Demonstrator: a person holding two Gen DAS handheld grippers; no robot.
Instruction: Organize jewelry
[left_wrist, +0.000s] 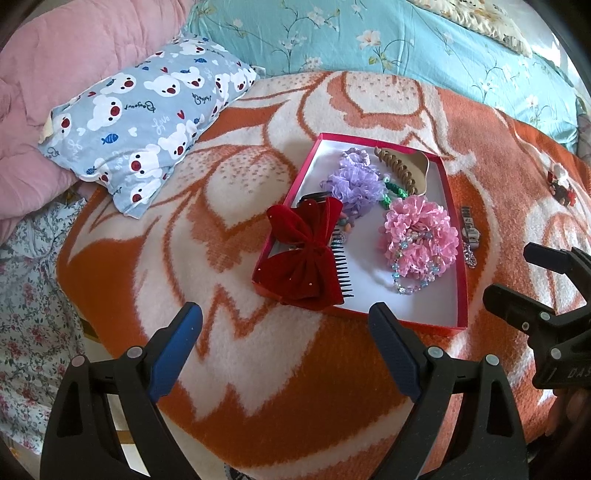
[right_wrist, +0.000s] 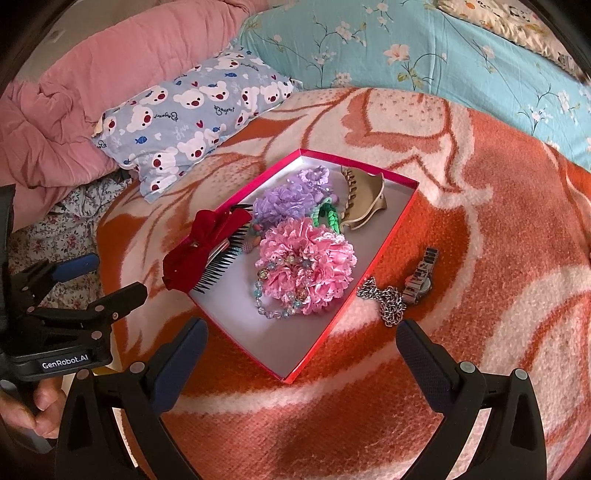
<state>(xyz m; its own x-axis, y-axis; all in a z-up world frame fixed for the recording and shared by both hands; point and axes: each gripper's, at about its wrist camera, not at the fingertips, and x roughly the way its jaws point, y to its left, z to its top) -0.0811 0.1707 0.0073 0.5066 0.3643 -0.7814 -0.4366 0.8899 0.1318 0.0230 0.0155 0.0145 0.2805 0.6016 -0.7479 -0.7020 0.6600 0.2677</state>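
Red cardboard box (left_wrist: 452, 236) of hair ornaments rests mid-bed on an orange blanket (left_wrist: 147, 258), seen past the left claw (left_wrist: 284, 332), gaping empty. Right wrist view: right claw (right_wrist: 301, 350) likewise spread, chain (right_wrist: 388, 304) and watch (right_wrist: 421, 277) beside the box's right edge.

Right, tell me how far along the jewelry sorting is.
Mostly done: the red box already holds the red bow comb, purple scrunchie, tan claw clip, pink scrunchie and bead bracelet. Nothing is in hand: the left gripper and right gripper both hang open and empty. Left on the blanket: the watch, the chain, and a small red item.
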